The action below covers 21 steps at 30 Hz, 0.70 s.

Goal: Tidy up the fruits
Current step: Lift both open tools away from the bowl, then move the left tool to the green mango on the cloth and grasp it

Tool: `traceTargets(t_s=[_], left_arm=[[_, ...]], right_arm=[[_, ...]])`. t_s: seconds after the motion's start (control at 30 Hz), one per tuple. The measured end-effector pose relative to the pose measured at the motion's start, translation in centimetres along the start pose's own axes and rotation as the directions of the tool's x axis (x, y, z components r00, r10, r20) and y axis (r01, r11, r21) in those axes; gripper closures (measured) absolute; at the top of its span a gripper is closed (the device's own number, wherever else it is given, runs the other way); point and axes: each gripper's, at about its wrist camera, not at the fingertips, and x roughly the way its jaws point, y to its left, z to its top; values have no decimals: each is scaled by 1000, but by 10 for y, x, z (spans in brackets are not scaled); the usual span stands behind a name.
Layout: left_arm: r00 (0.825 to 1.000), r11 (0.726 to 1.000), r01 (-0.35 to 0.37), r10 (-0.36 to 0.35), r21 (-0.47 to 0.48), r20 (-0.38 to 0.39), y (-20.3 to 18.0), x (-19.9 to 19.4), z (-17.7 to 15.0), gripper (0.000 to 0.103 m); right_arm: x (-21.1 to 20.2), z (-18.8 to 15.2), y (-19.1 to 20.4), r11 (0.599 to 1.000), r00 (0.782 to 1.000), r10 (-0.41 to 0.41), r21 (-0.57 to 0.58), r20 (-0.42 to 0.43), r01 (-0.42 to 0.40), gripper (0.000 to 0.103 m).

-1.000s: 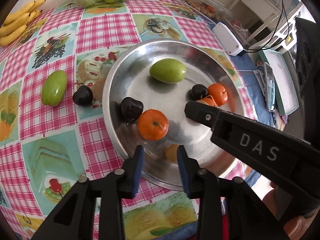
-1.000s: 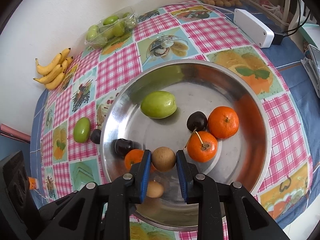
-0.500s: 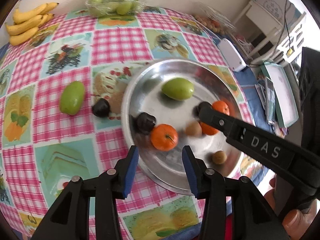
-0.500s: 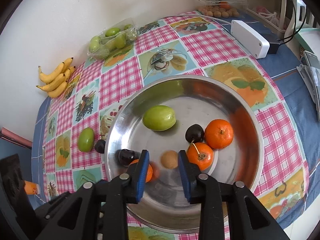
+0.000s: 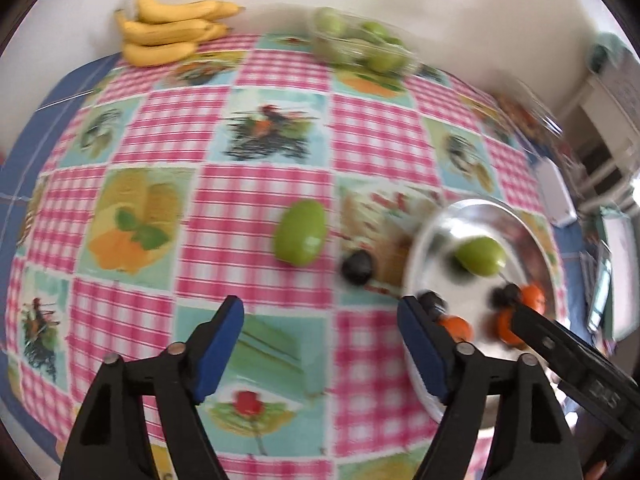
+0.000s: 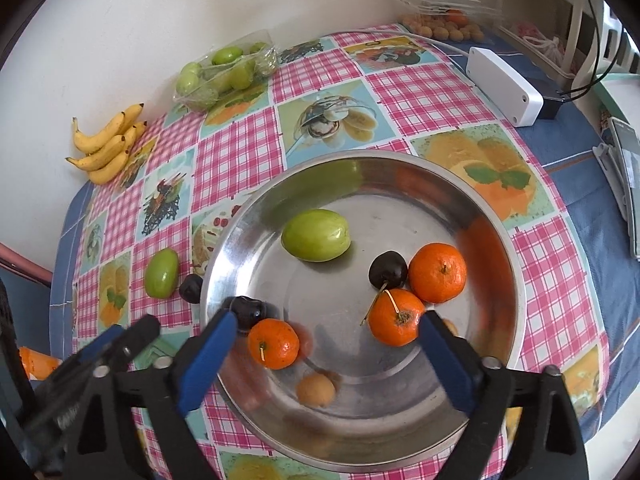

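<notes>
A silver plate holds a green fruit, three oranges, two dark cherries and a small brown fruit. My right gripper hangs over the plate's near side. Its jaws are opening wide and the pads touch nothing. On the cloth left of the plate lie another green fruit and a dark cherry. My left gripper hovers over the cloth just short of these two, its jaws opening with nothing between them. In the left wrist view the plate sits to the right.
A bunch of bananas and a clear tub of green fruits stand by the wall. A white box and a tub of small brown fruits lie at the far right.
My right gripper opened and let go of the brown fruit, which now lies in the plate. My left gripper opened and swung left, off the plate toward the green fruit on the cloth.
</notes>
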Motion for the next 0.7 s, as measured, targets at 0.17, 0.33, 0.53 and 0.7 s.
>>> traceTargets(t_s=[0.17,0.33,0.53,0.7], left_arm=[[997,996,-67,69,-54,43,21,-1,4,9],[993,992,-95,100,-85,61,35,1,11,8],[990,989,-109,116,-95,77,44,-1,14,7],[990,990,-102,111,-99,86,48,-2,16,7]], right_arm=[[1,0,4,1000,1000,-10,-25,5,10,0],[2,0,9,998,1000,-16,-64,17,17,0],[-2,0,21,995,998,8,-97,56,-2,0],[-4,0,34,992,997,29,-127,76,-20,0]])
